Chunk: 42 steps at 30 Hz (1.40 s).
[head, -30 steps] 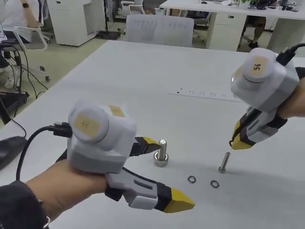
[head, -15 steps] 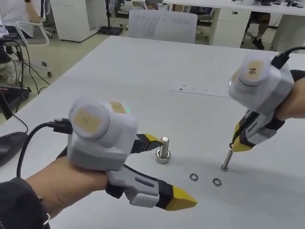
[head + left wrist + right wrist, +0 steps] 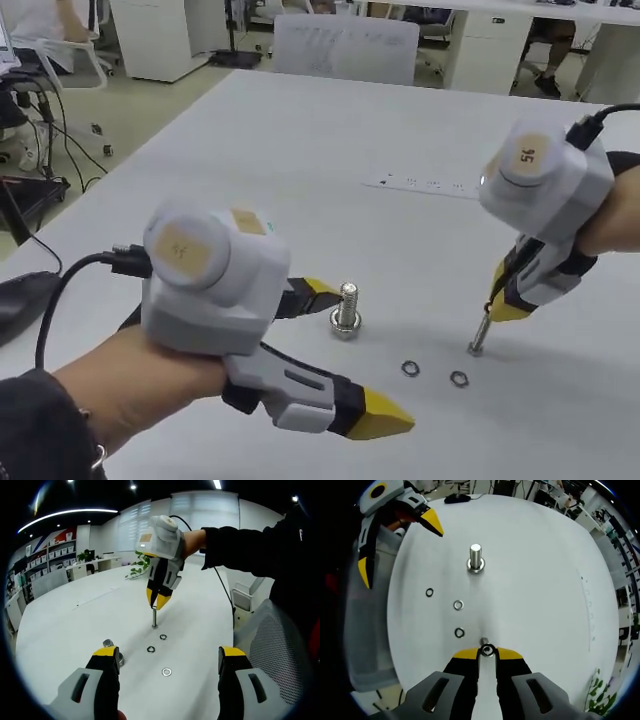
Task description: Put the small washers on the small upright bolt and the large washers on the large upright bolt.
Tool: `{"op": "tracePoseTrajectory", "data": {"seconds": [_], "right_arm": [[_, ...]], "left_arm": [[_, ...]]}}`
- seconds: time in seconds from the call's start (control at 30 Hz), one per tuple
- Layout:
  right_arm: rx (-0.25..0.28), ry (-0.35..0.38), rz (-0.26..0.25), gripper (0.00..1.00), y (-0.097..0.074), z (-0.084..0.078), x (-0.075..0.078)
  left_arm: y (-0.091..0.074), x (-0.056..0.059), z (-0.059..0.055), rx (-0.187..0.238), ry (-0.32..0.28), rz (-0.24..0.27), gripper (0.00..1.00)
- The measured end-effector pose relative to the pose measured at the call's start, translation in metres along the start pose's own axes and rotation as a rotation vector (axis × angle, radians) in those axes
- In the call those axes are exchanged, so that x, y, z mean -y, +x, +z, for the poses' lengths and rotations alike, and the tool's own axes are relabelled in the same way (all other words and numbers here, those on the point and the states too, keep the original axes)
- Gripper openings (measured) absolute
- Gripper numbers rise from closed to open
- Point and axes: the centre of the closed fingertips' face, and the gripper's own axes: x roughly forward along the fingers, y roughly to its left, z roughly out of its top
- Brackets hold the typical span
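The task is judged to be at an early stage. In the right gripper view three washers are seen lying loose on the tabletop (image 3: 535,580): a near washer (image 3: 459,632) just beside the small upright bolt (image 3: 478,335), a pale washer (image 3: 458,604) beyond it, and a far washer (image 3: 429,592) toward the other gripper. The large upright bolt (image 3: 346,308) stands well apart from the small one. A wider ring is seen at its foot, but it cannot be told whether that is the bolt's own head or a washer already set on it. No washer is seen seated down the small bolt's shaft.

The right gripper (image 3: 487,653) is closed almost fully, and a held washer (image 3: 487,650), small and dark, is pinched between its yellow fingers (image 3: 507,654). It is held at the very top of the small upright bolt and is judged to be about to be threaded on, not yet let go.

The left gripper (image 3: 169,652) is held with its fingers (image 3: 106,656) spread wide. Nothing is gripped or touched by them, and the large bolt is seen close beside one of them.

The held washer remains to be dropped on, and the three loose ones remain to be sorted.
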Motion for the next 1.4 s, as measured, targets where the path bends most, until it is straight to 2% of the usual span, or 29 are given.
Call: {"op": "tracePoseTrajectory", "data": {"seconds": [0.7,1.4], "right_arm": [[-0.006,0.006,0.02,0.12,0.011,-0.001,-0.003],[-0.023,0.01,0.044,0.12,0.034,-0.007,-0.004]], "left_arm": [[-0.001,-0.001,-0.002,-0.002,-0.006,0.002,0.81],[0.0,0.0,-0.003,-0.004,-0.013,0.003,0.81]]}}
